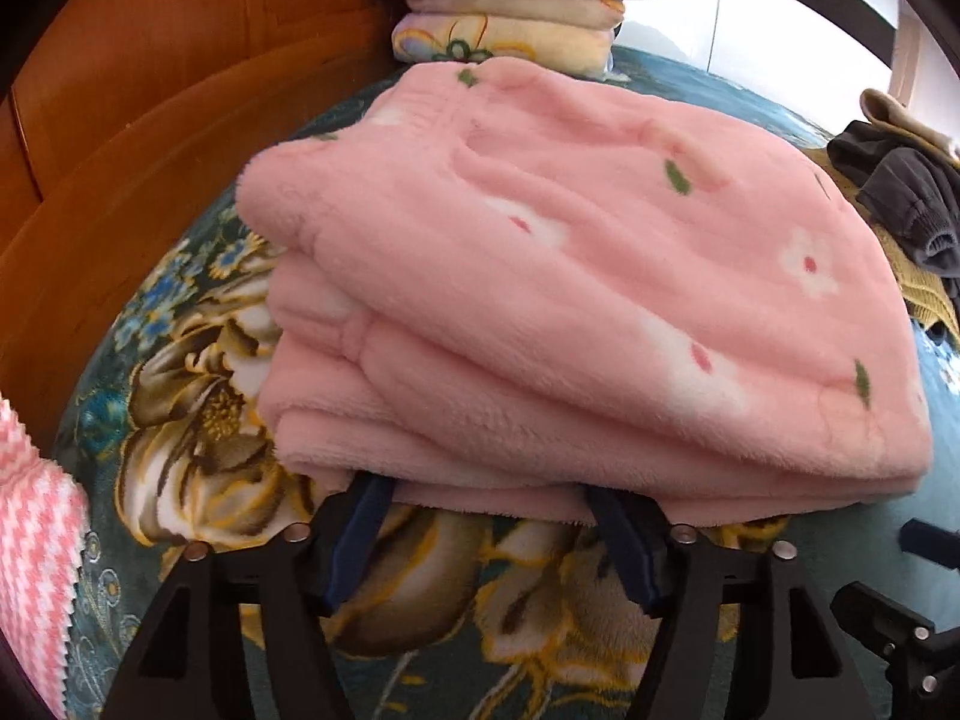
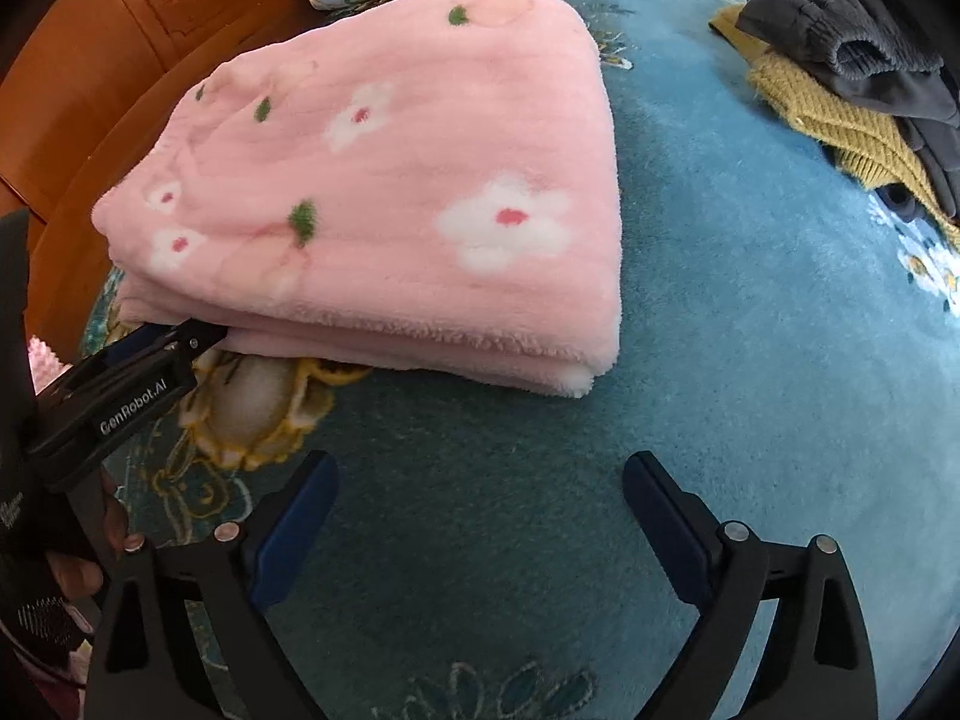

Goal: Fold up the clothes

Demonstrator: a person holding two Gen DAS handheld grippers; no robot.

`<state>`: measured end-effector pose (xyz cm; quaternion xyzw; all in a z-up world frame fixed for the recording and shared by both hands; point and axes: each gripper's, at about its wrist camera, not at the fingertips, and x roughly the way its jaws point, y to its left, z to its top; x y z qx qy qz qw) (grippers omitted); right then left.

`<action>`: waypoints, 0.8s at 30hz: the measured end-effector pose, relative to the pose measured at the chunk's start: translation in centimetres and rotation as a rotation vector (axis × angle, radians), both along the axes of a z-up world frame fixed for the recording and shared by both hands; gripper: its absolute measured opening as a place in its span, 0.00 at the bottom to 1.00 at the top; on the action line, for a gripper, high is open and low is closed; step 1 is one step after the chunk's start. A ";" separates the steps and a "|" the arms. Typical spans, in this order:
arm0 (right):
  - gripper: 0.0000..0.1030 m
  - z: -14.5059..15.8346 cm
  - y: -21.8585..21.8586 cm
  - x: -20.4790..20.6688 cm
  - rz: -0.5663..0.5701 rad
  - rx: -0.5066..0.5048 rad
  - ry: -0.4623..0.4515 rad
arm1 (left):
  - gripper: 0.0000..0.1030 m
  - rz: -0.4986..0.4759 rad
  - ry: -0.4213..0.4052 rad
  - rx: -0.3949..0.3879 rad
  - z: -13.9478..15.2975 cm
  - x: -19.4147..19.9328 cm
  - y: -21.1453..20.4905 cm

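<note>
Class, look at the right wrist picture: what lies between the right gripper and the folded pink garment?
In the right wrist view, only bare teal floral blanket separates the right gripper from the pink garment.

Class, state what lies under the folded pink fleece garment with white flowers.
The folded pink fleece garment lies on a teal floral blanket; the left gripper has its fingertips at its near edge. The covered blanket is hidden.

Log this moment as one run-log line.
stage: fold done | folded pink floral fleece garment on teal floral blanket | left gripper jaws open, tips under garment edge | right gripper open, empty
</note>
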<state>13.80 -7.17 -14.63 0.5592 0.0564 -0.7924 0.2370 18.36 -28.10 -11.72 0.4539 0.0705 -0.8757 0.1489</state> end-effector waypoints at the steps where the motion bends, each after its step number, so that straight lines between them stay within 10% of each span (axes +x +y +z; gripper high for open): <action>1: 0.97 0.0 -0.1 0.0 0.003 0.003 0.013 | 0.76 0.004 0.009 -0.008 -0.1 0.2 0.1; 7: 1.00 -0.2 -1.3 0.1 0.034 0.056 0.076 | 1.00 0.061 -0.007 -0.048 -1.0 0.2 0.4; 24: 1.00 0.3 -2.6 -1.2 0.047 0.116 0.124 | 1.00 0.099 0.003 -0.046 -0.7 0.1 1.0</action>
